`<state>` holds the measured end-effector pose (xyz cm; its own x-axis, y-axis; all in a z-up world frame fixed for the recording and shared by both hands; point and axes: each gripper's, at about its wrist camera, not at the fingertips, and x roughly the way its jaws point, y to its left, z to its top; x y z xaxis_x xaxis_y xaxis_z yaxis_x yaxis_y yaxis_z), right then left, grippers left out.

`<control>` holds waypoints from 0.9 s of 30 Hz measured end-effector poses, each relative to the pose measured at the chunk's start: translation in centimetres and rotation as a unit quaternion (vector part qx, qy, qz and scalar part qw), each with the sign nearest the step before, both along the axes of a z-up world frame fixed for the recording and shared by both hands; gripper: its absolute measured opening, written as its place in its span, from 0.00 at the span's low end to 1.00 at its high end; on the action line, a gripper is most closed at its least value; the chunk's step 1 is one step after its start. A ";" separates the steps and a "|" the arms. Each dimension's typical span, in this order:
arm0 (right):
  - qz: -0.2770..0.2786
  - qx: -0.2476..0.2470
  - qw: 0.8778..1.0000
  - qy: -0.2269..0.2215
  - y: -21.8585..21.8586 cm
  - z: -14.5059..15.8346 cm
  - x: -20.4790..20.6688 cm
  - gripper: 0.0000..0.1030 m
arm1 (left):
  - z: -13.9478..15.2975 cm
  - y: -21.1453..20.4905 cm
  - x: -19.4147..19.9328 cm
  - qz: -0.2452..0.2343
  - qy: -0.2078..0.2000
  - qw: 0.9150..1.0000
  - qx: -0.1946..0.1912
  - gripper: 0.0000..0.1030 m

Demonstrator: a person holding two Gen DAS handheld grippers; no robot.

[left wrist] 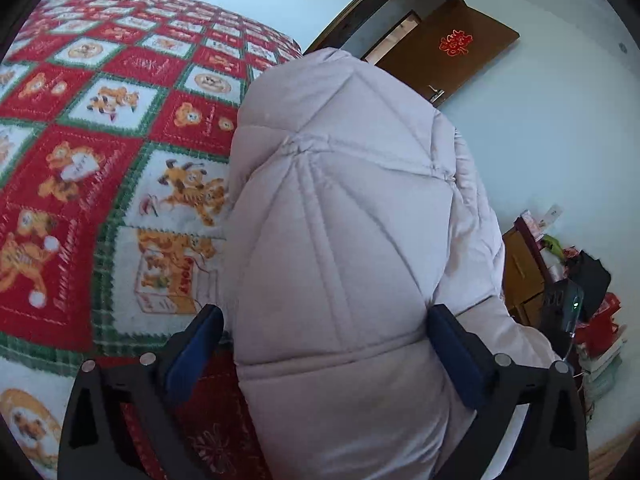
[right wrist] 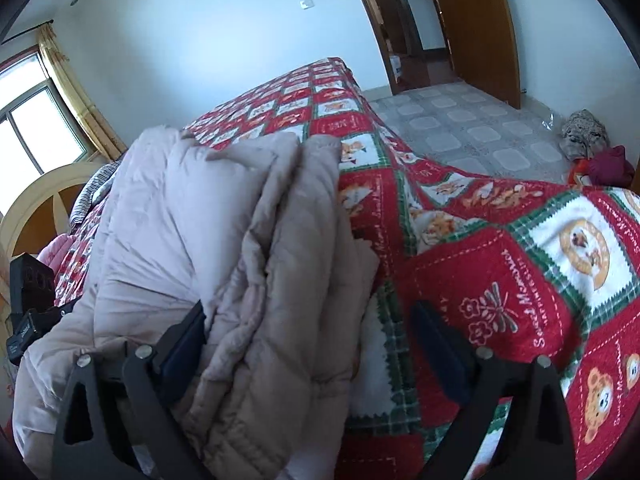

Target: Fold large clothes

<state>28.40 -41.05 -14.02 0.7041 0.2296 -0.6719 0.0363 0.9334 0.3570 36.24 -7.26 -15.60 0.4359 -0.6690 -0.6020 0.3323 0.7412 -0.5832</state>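
One wide bed under a red, white and green patchwork quilt with bear pictures [right wrist: 500, 264] carries everything. In the right wrist view its far edge runs toward a pale wall and its right edge drops to an open stretch of grey patterned tile floor [right wrist: 472, 128], bare up to an open brown wooden door [right wrist: 476, 28]. Much of the quilt lies bare to the right of the garment in this view, and to its left in the left wrist view.

Folded into a thick bundle, a pale pinkish-grey quilted puffer coat [left wrist: 344, 240] lies near the bed's near edge, its stacked layer edges facing the right camera.

Spread wide, the left gripper [left wrist: 326, 344] has its blue pads on either side of the coat's rounded fold; whether they press it I cannot tell. With its jaws apart, the right gripper [right wrist: 308, 344] has one finger [right wrist: 188, 336] against the coat's layers and the other over bare quilt.
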 end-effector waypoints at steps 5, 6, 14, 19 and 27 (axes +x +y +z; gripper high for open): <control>0.002 -0.013 1.000 0.009 -0.4 3.3 -1.0 0.89 | 6.0 0.4 -1.7 0.019 -0.127 0.986 0.104 0.99; 0.001 -0.031 0.999 -0.008 -0.3 5.1 -1.6 0.86 | 7.2 0.5 -1.6 0.022 -0.142 0.983 0.113 0.99; 0.095 -0.157 0.981 -0.060 8.5 15.1 3.4 0.56 | 12.7 -3.6 4.2 0.133 -0.136 0.955 0.226 0.99; 0.066 -0.177 0.981 0.046 10.3 8.4 11.1 0.29 | 8.7 -8.6 7.5 0.176 -0.080 0.930 0.313 0.99; 0.011 -0.102 0.993 0.060 5.5 2.4 11.4 0.24 | 4.9 -10.1 9.6 0.126 -0.032 0.950 0.285 0.99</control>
<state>39.81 -35.58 -11.58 0.6122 0.0957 -0.7849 0.0452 0.9868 0.1555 45.81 -17.31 -10.73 0.5871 -0.1114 -0.8018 0.1232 0.9912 -0.0475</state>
